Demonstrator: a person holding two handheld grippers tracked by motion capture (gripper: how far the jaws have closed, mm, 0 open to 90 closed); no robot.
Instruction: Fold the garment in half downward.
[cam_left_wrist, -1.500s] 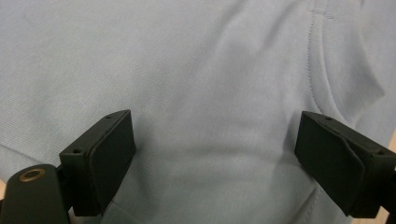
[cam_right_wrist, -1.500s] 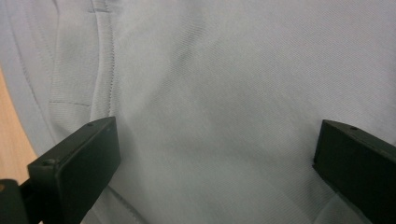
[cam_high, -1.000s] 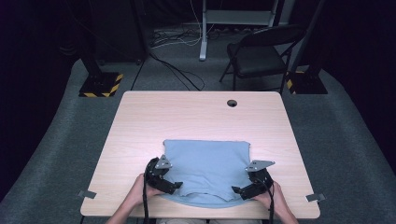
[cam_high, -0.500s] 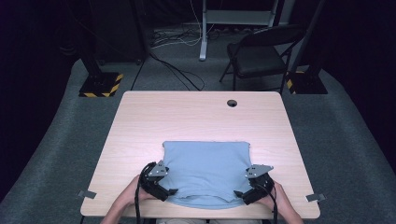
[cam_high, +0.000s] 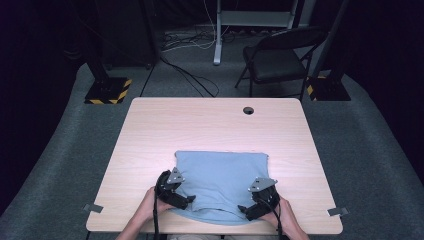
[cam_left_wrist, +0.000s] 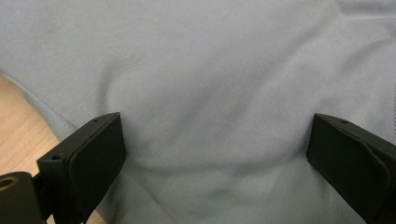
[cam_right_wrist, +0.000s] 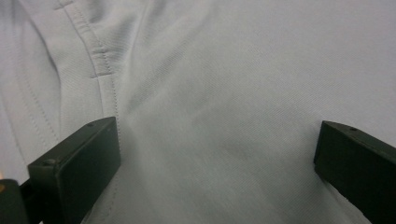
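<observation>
A light blue folded garment (cam_high: 220, 175) lies flat on the wooden table (cam_high: 210, 125), near its front edge. My left gripper (cam_high: 186, 202) rests at the cloth's front left corner, my right gripper (cam_high: 246, 209) at its front right corner. In the left gripper view the blue cloth (cam_left_wrist: 210, 84) spreads under my left gripper (cam_left_wrist: 215, 163), whose jaws stand wide apart with nothing pinched. In the right gripper view a stitched seam (cam_right_wrist: 100, 56) runs down the cloth (cam_right_wrist: 243, 84) beside the left jaw of my right gripper (cam_right_wrist: 217, 168), which is open too.
A round cable hole (cam_high: 248, 110) sits near the table's far edge. A folding chair (cam_high: 280, 60) stands behind the table on the grey carpet. Tape marks (cam_high: 93, 207) lie at the table's front corners. Bare tabletop lies beyond the cloth.
Both grippers have slid back toward the table's front edge, along the cloth's front corners. The cloth stays flat in place.
</observation>
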